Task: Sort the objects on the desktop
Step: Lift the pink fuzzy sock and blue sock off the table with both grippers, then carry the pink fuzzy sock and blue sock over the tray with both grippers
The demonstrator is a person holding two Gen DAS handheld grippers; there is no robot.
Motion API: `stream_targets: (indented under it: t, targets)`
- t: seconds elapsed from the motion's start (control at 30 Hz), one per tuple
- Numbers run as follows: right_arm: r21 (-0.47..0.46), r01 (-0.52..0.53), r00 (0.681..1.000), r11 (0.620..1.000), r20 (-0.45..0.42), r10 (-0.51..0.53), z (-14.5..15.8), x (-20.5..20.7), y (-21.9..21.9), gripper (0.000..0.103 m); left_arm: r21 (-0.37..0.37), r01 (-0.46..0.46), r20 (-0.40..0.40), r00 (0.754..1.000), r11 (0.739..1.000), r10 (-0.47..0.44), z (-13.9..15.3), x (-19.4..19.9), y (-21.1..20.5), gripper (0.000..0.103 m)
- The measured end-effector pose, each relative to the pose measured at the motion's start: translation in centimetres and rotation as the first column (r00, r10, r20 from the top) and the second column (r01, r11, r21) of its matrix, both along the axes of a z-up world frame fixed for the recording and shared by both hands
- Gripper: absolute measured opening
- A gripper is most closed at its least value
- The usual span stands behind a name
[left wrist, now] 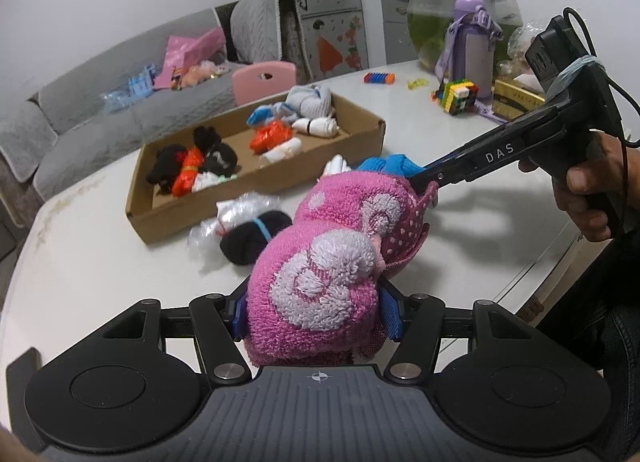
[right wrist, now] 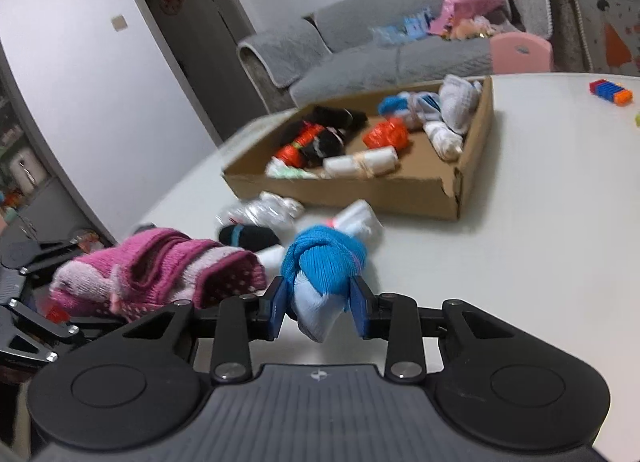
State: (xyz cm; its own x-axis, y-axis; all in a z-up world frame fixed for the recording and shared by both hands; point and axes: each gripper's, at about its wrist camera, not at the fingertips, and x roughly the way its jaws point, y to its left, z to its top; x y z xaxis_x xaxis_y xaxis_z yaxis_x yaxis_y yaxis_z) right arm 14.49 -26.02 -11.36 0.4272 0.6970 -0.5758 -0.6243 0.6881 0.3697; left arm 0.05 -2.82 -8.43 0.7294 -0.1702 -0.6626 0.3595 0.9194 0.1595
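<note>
Pink terry sock bundle (left wrist: 320,262) fills centre of left wrist view, pinched between left gripper (left wrist: 314,312) pads. Right gripper (right wrist: 320,304) clamps blue-and-white sock bundle (right wrist: 320,266) at lower centre of its own view — pink bundle just left of it. Black sock roll (right wrist: 248,237) and clear plastic wrap (right wrist: 264,207) lie on white table (right wrist: 520,262) before cardboard box (right wrist: 360,191) — box holds more rolled socks.

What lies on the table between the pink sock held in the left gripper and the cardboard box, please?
A black sock bundle and a clear plastic wrapper, seen in the left wrist view.
</note>
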Motion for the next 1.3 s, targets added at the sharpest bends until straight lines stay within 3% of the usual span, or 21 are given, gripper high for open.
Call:
stream_targets:
  t: [0.27, 0.83, 1.1, 1.3]
  targets:
    - [-0.017, 0.019, 0.999, 1.0, 0.028, -0.018, 0.2, -0.5, -0.1, 0.027, -0.005, -0.023, 0.051, 0.998, 1.0, 0.023, 1.8, -0.8, 1.1, 0.066]
    - [0.124, 0.088, 0.994, 0.988, 0.055, -0.095, 2.3, 0.1, -3.1, 0.02, -0.033, -0.125, 0.11, 0.986, 0.992, 0.128, 5.0, 2.4, 4.4, 0.066]
    - [0.028, 0.06, 0.997, 0.998, 0.043, -0.061, 0.9, 0.2, -1.6, 0.02, -0.036, -0.11, 0.109, 0.988, 0.993, 0.113, 4.6, 2.7, 3.7, 0.066]
    - [0.022, 0.046, 0.998, 0.999, 0.042, -0.047, 0.6, 0.2, -1.0, 0.028, -0.039, -0.105, 0.102, 0.989, 0.994, 0.108, 4.3, 2.4, 3.9, 0.066]
